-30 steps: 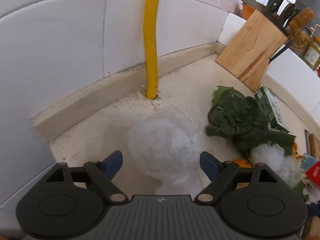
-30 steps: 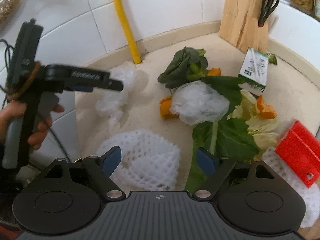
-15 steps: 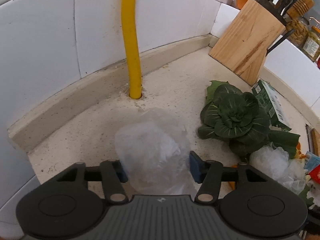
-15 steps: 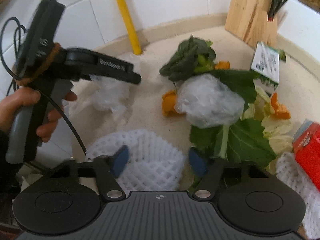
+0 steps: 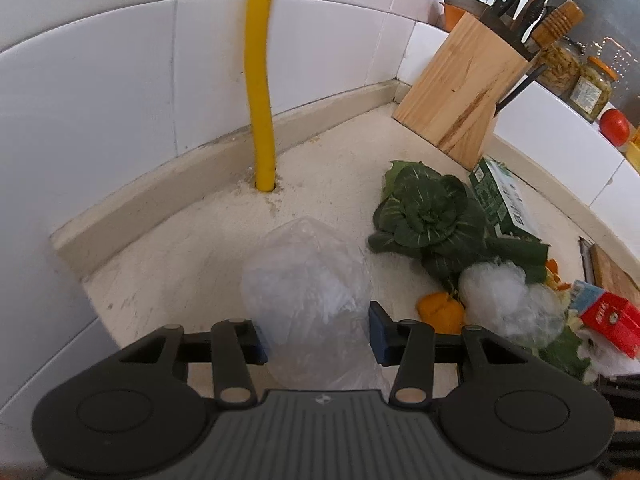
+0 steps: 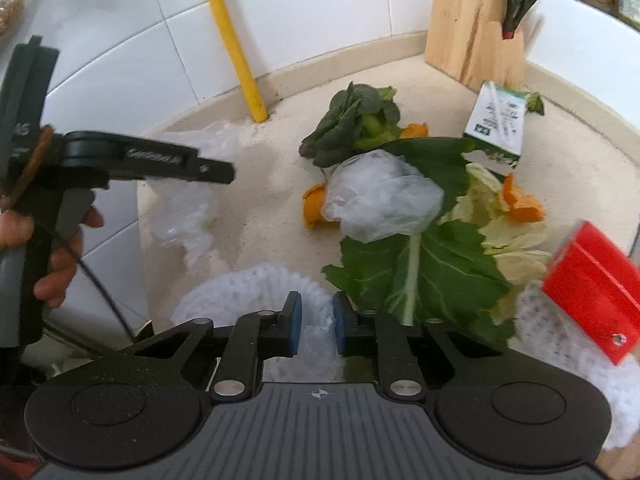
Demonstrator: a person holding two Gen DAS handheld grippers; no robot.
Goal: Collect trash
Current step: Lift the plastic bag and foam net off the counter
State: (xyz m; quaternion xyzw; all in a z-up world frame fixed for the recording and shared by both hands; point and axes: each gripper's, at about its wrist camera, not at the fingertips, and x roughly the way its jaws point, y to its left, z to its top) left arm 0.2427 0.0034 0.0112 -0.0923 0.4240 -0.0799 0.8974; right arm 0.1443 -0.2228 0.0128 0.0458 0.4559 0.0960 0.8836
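The left gripper [image 5: 316, 336] has just been closing and now clamps a crumpled clear bag [image 5: 304, 296], lifted above the counter [image 5: 192, 248]. The right gripper [image 6: 315, 326], also just closing, pinches a white foam net [image 6: 244, 292] lying at the counter's near edge.

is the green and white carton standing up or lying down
Lying down. The carton rests on a broad side on the counter in front of the knife block, its printed face turned upward.
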